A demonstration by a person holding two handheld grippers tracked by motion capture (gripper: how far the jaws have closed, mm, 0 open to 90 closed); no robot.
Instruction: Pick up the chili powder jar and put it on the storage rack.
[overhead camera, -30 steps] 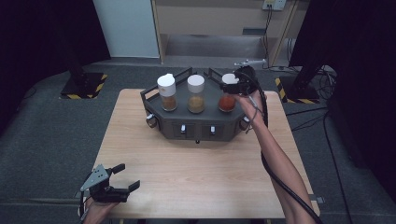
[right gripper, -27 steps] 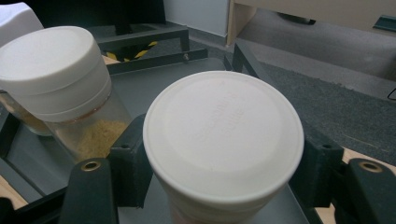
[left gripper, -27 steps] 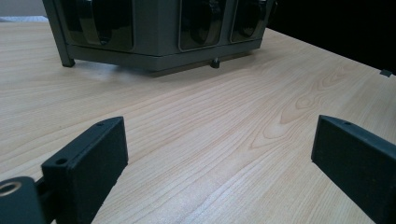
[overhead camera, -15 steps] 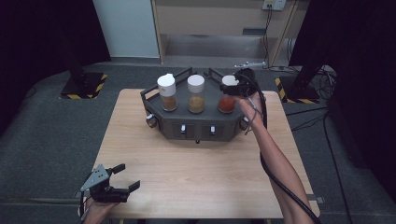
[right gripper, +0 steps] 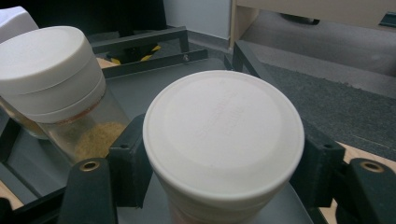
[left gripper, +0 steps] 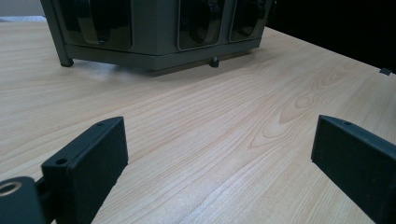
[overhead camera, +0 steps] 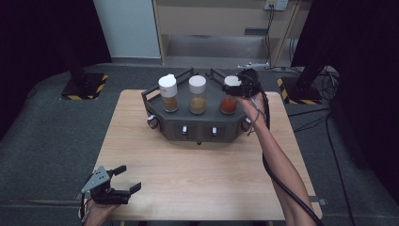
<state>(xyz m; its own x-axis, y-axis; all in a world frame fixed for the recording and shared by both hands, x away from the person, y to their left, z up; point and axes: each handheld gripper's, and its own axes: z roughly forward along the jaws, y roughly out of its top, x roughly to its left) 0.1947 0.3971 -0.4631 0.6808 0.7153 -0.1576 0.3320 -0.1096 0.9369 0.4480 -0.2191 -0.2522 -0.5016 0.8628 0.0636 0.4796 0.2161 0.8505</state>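
A dark grey spice rack (overhead camera: 202,129) stands at the back of the wooden table with three white-capped jars on top. My right gripper (overhead camera: 234,86) is shut on the white cap (right gripper: 224,130) of the right-hand jar of red spice (overhead camera: 228,104), with a pad (right gripper: 130,158) pressed on each side. The middle jar (right gripper: 51,74) of yellow-brown powder stands just beside it. My left gripper (overhead camera: 128,178) rests low at the table's front left corner, open, and bare wood lies between its jaws (left gripper: 219,140).
The third jar (overhead camera: 168,92) stands at the rack's left end. Metal rails (right gripper: 140,39) edge the rack's top behind the jars. The rack's front (left gripper: 154,32) has knobs and small drawers. Dark floor surrounds the table (overhead camera: 197,179).
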